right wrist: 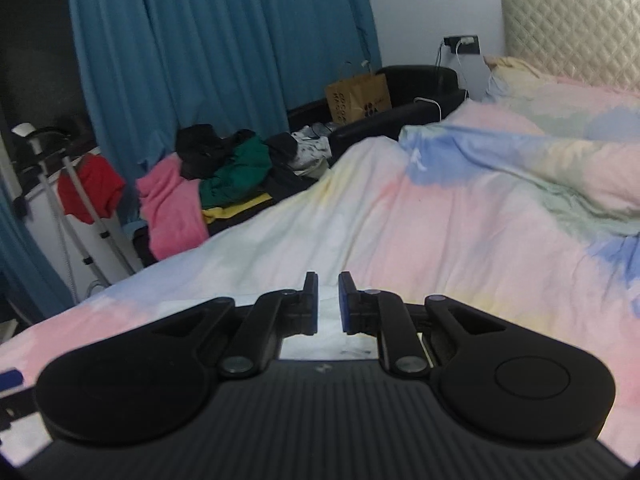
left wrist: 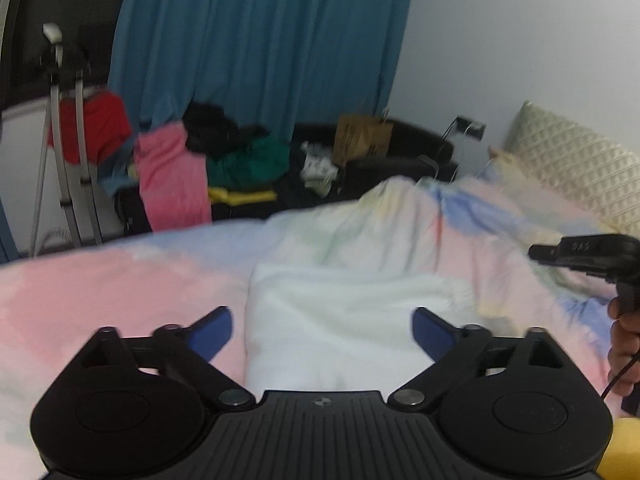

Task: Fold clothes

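On the pastel duvet (left wrist: 120, 280) lies a white garment (left wrist: 340, 320), seemingly folded, between the left gripper's (left wrist: 322, 330) wide-spread fingers. The right gripper (right wrist: 329, 304) hangs nearly closed, a narrow gap left, grasping nothing.

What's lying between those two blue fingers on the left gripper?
In the left wrist view, the folded white cloth lies on the pastel bedspread between the left gripper's wide-open fingers, untouched.

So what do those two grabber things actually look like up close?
Both are matte black plastic. The left gripper has a ribbed base, two round discs, silver pivot bolts and linkage arms ending in blue-padded fingers. The right gripper looks the same, with a small logo on its base.
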Motion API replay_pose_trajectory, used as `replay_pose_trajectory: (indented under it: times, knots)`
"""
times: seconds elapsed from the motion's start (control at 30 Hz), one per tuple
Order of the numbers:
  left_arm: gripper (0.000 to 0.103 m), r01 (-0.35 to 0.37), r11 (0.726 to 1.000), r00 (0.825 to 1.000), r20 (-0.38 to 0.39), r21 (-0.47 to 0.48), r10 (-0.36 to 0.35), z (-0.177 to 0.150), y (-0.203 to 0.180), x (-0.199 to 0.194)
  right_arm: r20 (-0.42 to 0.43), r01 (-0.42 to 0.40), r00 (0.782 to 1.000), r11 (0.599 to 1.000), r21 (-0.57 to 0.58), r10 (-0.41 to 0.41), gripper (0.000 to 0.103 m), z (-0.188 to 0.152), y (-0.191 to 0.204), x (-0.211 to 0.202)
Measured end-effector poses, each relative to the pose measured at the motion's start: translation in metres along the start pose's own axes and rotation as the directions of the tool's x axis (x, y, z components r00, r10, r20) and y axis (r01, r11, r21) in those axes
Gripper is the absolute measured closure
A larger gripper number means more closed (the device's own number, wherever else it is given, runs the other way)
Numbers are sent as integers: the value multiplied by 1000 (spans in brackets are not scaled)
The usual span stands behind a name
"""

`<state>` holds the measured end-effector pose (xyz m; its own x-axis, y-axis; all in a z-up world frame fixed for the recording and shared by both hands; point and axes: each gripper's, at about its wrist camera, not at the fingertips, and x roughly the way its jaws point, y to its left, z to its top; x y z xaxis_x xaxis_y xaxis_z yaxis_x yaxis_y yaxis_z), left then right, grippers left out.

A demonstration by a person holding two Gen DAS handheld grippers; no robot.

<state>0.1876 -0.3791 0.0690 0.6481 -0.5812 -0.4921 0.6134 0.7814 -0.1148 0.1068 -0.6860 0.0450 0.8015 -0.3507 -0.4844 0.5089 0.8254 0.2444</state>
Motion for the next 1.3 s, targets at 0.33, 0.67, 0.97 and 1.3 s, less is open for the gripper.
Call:
replay_pose_trajectory:
  times: [0.33,0.67,0.97,1.3]
  knots:
    - [0,-18,995,997,81,98,10,14,-46,-140,40,-114,992,987,-111,119,15,2,44,-142]
    - [0,-29,995,990,139,98,15,-34,-45,-236,127,-104,983,974,-200,131,15,-54,69,-245]
    - [0,-73,997,985,163,40,66,-84,-18,-270,153,-110,978,972,-206,143,15,-118,90,-268]
    - [0,-93,995,984,153,21,89,-118,5,-265,158,-95,980,980,-175,123,15,-169,106,-250]
